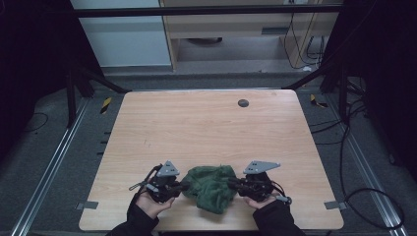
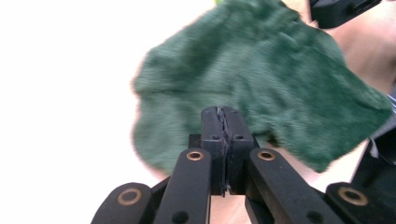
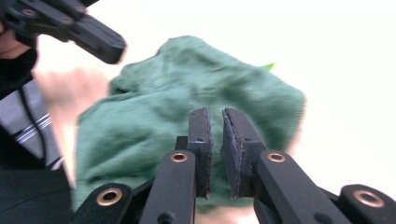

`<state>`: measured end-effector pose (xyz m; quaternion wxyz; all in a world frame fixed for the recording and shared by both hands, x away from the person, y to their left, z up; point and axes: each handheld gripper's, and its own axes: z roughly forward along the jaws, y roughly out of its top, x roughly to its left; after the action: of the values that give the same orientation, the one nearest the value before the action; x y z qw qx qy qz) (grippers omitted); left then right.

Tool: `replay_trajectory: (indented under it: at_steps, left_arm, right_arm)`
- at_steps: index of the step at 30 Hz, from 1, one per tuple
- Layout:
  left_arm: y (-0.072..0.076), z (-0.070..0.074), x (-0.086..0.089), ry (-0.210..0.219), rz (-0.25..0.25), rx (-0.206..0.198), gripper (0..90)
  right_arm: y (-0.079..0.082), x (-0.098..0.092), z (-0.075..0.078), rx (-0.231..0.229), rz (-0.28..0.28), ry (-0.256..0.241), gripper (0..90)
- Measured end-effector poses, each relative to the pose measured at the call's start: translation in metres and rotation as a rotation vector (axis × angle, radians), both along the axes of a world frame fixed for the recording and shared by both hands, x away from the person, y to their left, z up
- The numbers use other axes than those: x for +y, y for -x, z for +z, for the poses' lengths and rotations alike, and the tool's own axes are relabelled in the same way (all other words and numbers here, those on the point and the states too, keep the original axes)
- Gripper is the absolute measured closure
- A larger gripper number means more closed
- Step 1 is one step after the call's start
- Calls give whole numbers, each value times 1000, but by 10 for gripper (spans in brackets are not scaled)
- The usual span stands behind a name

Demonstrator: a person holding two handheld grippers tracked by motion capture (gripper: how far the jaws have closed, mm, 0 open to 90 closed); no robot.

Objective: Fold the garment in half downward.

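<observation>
Between both grippers, green cloth (image 1: 211,187) lies crumpled, its edges blurred.

A dark green, fuzzy cloth (image 1: 211,187), a single shade with no print, lies on a pale, light-brown wood-grain bench (image 1: 196,128). A small dark grey disc (image 1: 243,103) marks the bench's far side. The left tongs (image 1: 183,186) and right tongs (image 1: 232,184) are black, each topped by a grey three-cornered plate; brass-coloured rings ring their pivots in the gripper views. Black sleeves (image 1: 137,221) cover the person's wrists. Yellow-and-black striped tape (image 1: 105,104) marks the grey floor (image 1: 49,147) beside the bench.
</observation>
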<state>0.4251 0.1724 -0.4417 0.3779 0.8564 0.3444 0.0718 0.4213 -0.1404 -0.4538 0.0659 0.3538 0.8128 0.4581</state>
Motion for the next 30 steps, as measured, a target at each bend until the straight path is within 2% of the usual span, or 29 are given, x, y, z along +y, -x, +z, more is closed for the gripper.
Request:
replay_trajectory:
  at_steps: [6,8,13,21,30]
  left_arm:
    - [-8,1,24,-11,78,-21,861]
    - [-11,0,35,-19,113,-34,839]
    - [-16,-3,58,-26,192,-33,769]
    - [-22,-11,87,-32,296,-50,629]
    - [-29,-18,112,-48,382,-76,524]
  right_arm:
    - [-9,-27,2,-47,-123,22,750]
    - [-12,-36,0,-54,-168,33,722]
    - [-19,-57,-5,-50,-269,60,644]
    - [-23,-78,-10,-54,-359,106,546]
    - [-28,-96,-17,-53,-428,153,445]
